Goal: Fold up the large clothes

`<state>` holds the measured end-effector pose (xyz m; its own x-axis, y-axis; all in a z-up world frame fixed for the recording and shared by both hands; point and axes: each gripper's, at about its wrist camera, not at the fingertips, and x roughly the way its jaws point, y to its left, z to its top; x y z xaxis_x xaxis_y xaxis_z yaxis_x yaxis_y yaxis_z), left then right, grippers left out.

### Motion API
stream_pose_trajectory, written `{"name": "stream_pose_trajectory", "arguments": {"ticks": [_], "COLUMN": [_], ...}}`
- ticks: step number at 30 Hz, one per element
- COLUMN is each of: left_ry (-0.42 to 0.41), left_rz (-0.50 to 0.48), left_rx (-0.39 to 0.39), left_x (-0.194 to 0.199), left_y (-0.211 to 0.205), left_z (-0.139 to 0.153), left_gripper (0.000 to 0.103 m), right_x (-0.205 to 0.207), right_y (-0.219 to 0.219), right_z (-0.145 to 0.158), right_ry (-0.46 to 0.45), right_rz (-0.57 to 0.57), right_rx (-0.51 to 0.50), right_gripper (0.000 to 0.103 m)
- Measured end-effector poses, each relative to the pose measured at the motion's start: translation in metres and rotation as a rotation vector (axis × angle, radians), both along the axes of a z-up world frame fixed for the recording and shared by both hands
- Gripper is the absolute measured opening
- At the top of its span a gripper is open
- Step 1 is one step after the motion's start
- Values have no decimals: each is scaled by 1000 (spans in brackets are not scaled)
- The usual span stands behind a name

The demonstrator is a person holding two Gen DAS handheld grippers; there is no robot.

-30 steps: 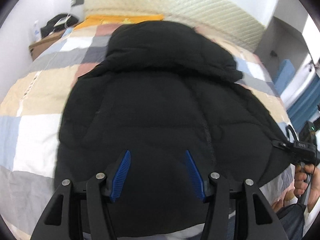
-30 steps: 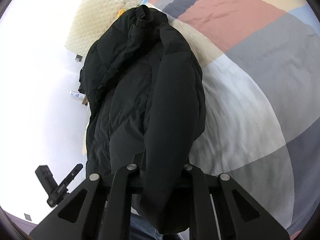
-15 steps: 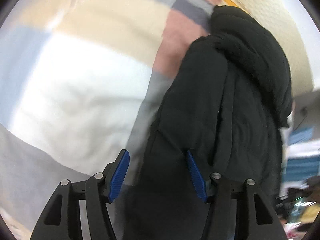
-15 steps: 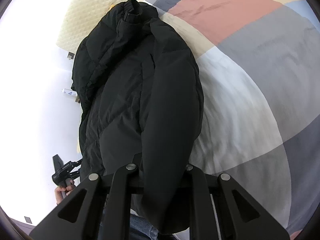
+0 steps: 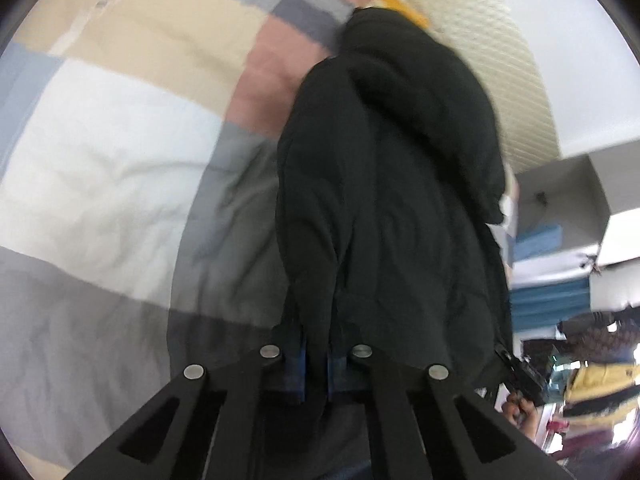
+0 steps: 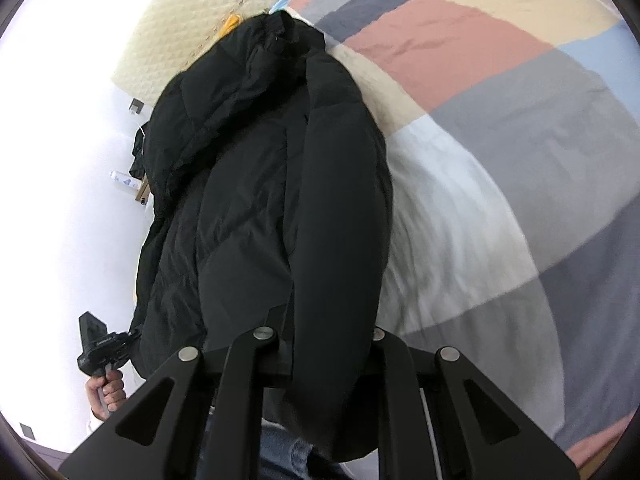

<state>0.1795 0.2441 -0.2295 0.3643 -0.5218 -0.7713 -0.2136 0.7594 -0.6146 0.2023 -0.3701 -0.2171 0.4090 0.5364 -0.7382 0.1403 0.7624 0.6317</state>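
the left gripper [image 5: 316, 364] is pinched tight on a fold of the black jacket [image 5: 392, 208], blue pads nearly together with dark fabric squeezed between them, and the right gripper [image 6: 328, 360] is clamped just the same on the jacket's near edge, its sleeve [image 6: 340, 240] bulging over the jaws and hiding the pads. so both ends are held, and the jacket lies stretched away from the grippers across the patchwork quilt [image 6: 500, 168], collar end up by the cream headboard [image 6: 192, 28]. the job in hand looks like carrying the near edge up and over for a fold; to do it well, i'd say lift both grips together and level so the puffy bulk doesn't sag or slide off to one side (padded fabric slips easily), and lay it down before letting go. both tools angle steeply down toward the bed. in the right view the person's left hand [image 6: 106, 390] wraps the handle at the jacket's left edge; in the left view the right hand [image 5: 520, 412] shows low right, slightly blurred.
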Motion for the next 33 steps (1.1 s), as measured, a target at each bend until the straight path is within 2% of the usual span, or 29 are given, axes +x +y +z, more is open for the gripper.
{"name": "stream_pose_trajectory", "arguments": {"ticks": [2,5,7,10,11,13,16,17,20,21,26,28,31,33], "left_ry": [-7,19,65,120,134,150,61,25,-76,-132,-296,-360,-430,-472], "left_rz": [-24,-45,-47,-29,-26,-9,9,20,38,46,65,38,11,0], "left_rx": [10,43,69,60,77,154,275,307,374,395,439,431,435,457], "left_x": [-7,-9,-5,-3,-2,-6,-9,-6,10,21,81,120,168,198], "left_y": [-1,-7,-7,-2,1,6,5,2,-5,-13,-53,-86,-122,-152], "left_z": [11,13,11,6,7,20,56,69,103,119,158,167,171,164], "left_gripper": [5,6,10,16,20,21,21,21,24,27,28,28,28,28], "right_x": [-3,-4,-2,4,4,4,5,8,20,28,77,107,139,163], "right_y": [-5,-10,-16,-21,-22,-27,-31,-31,-26,-20,41,85,145,181], "right_z": [1,-5,-12,-15,-13,-5,17,26,53,67,123,141,154,159], "right_ry": [15,60,106,141,137,110,23,-4,-97,-144,-405,-507,-588,-636], "right_rz": [-7,-7,-40,-53,-55,-68,-60,-60,-73,-76,-37,18,102,139], "right_rx": [1,-26,-31,-76,-94,-156,-226,-279,-367,-392,-390,-375,-381,-377], "right_gripper": [13,15,24,38,41,58,62,62,62,62,62,56,38,33]}}
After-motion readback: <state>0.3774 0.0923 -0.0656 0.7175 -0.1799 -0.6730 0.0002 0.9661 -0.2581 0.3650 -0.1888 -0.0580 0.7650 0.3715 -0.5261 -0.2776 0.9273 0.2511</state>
